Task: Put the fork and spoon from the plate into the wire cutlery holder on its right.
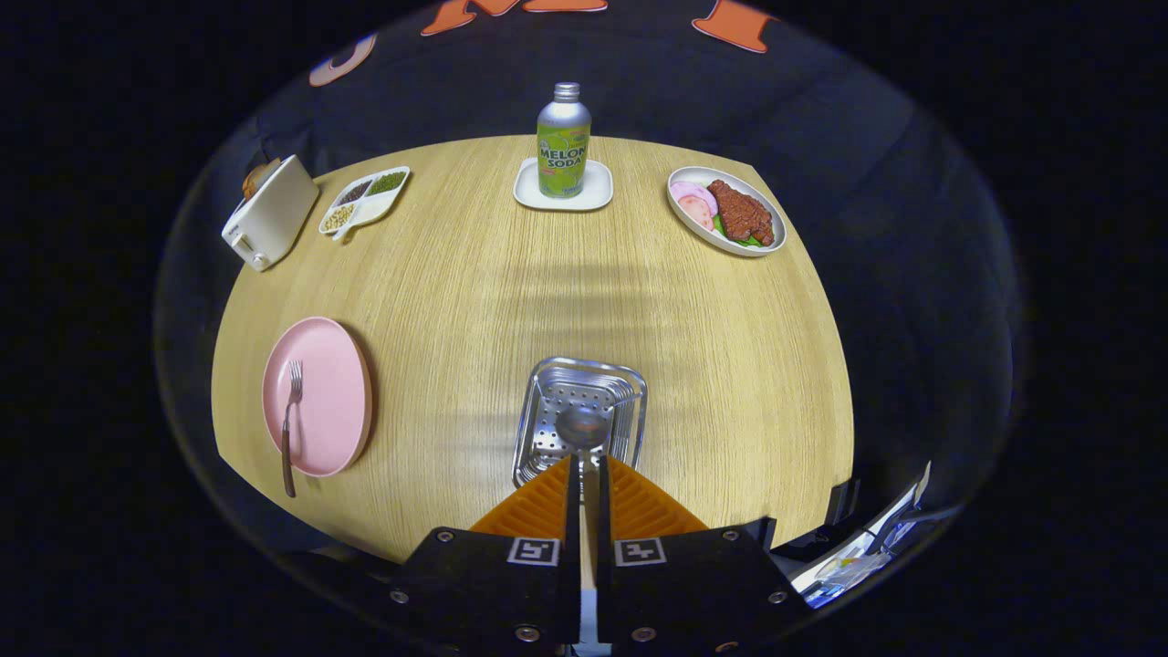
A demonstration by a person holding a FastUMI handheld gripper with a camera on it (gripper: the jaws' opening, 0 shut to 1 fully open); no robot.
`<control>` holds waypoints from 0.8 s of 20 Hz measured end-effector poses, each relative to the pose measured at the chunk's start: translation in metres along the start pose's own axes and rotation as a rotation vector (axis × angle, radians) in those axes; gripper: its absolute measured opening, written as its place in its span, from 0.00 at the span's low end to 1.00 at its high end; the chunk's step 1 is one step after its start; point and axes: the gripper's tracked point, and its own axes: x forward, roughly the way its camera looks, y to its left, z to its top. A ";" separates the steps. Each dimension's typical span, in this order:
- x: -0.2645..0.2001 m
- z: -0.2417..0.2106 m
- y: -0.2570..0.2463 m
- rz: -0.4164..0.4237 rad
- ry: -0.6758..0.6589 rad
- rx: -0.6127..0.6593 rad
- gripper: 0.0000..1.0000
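Steel mesh and perforated plate make up the holder (580, 420), which sits on the wooden table (511, 301) just ahead of the claw (584, 470). The claw's two fingers (546, 502) stand nearly together, pinched on the thin handle of the spoon (584, 427), whose stem runs up through the narrow gap between them. The spoon's bowl pokes out just beyond the fingertips and hangs over the open top of the holder; whether it touches the wire is hard to tell.

Off to the claw's left, well apart from the holder, lies the pink plate (319, 397). The fork (291, 424) rests on it with its tines toward the far side of the table, and its handle reaches past the plate's near rim onto the wood.

Far beyond the fingers, straight ahead, a green bottle (563, 141) stands upright on a small white coaster (563, 187). To the far left of that sit a white toaster (269, 214) and, just beside it, a divided dish (363, 201) of beans and seeds. To the far right is an oval dish (727, 212) with brown meat, pink slices and a bit of green.
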 end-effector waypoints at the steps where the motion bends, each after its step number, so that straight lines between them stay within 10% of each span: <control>1: -0.003 0.009 0.000 0.005 -0.033 0.010 0.08; 10: -0.093 0.134 -0.025 -0.062 -0.700 0.138 0.20; 16: -0.165 0.169 -0.013 -0.125 -0.958 0.178 0.65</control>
